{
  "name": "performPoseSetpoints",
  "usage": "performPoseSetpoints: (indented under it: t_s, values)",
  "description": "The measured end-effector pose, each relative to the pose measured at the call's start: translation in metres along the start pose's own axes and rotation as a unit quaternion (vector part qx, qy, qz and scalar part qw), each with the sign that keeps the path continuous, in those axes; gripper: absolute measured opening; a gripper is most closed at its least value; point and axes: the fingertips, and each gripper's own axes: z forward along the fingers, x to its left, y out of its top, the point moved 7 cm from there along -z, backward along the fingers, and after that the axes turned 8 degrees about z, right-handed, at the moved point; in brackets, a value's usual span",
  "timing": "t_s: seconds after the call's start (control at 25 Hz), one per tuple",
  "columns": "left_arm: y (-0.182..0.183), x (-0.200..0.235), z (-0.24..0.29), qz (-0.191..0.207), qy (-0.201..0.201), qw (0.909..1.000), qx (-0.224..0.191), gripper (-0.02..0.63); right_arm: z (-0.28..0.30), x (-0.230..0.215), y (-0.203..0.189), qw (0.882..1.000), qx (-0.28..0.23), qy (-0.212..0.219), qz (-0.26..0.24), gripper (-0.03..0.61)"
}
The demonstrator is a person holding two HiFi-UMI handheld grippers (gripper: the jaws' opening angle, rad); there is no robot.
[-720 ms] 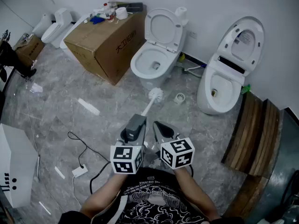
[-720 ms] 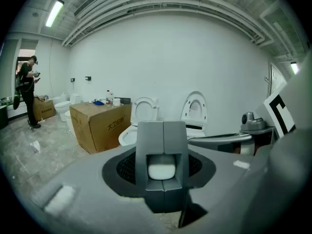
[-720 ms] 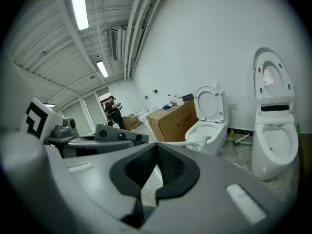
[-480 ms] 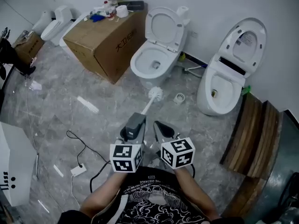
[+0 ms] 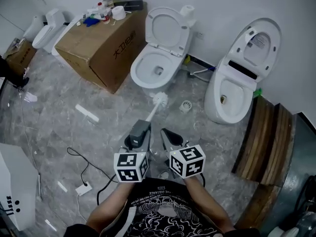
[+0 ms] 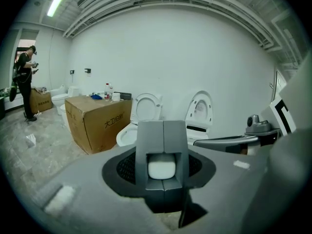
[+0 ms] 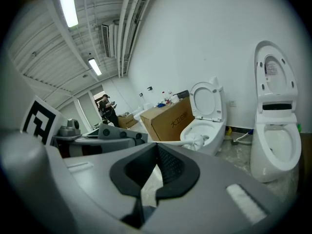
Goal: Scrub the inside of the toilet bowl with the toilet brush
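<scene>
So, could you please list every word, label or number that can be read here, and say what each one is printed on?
"大卫": on the side of the cardboard box; the characters after it are too blurred to read.
"THE DISTANCE": on the person's black shirt; the rest of the print cannot be read.
Label inside the raised lid of the toilet at the right of the head view: too small to read.
</scene>
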Motion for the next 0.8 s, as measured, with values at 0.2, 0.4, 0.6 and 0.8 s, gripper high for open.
performPoseSetpoints:
  t_s: [0.2,0.4,0.6,0.8]
  values:
    - [0.021,0.03,0.037,-0.006,-0.025,0.9997,0.005,0.173,0.037,-0.007,0.025,1.0,0.001,-0.023,0.006,-0.002]
    - [0.05,0.068,0.078,-0.007,-0.051,0.9986,0.013,0.173,0.08,-0.007,0.057,0.999,-0.001,-0.046,0.019,-0.002]
    - [0.071,0.104,0.114,-0.019,-0.075,0.9968,0.018,0.173,0.123,-0.008,0.087,0.998,-0.003,-0.067,0.018,-0.002]
    - [0.086,0.133,0.141,-0.025,-0.091,0.9953,0.023,0.173,0.157,-0.008,0.108,0.996,-0.001,-0.082,0.016,-0.002]
